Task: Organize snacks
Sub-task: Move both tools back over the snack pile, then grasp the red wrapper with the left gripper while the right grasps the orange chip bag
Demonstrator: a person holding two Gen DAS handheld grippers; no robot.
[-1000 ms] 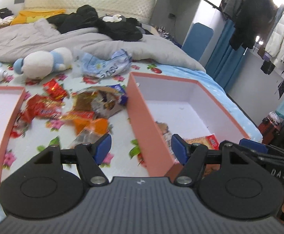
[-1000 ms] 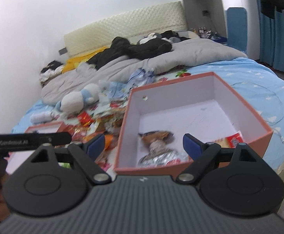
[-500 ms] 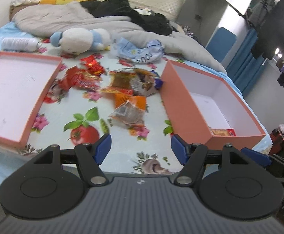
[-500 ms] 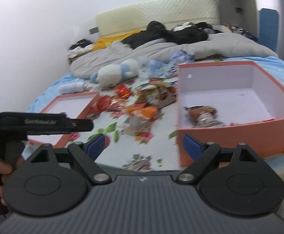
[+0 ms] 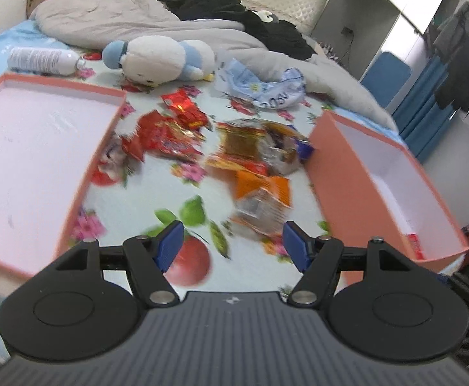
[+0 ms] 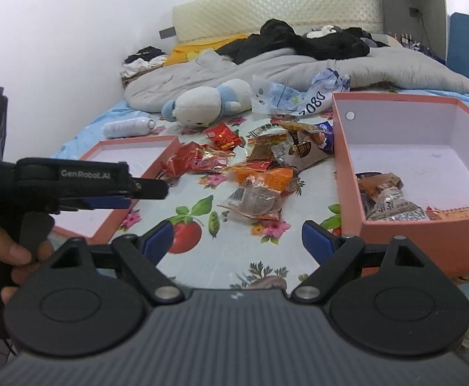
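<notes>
Loose snack packets (image 6: 257,167) lie in a scattered heap on the flowered bedsheet, between a shallow salmon-coloured lid (image 6: 144,143) on the left and a deep salmon-coloured box (image 6: 411,234) with a white interior on the right. Red foil packets (image 5: 170,135) sit nearest the lid; brown and clear wrappers (image 5: 260,144) lie toward the box. An orange-and-clear packet (image 6: 260,193) lies flat at the near edge of the heap. Inside the box, three packets (image 6: 385,196) rest against the near wall.
</notes>
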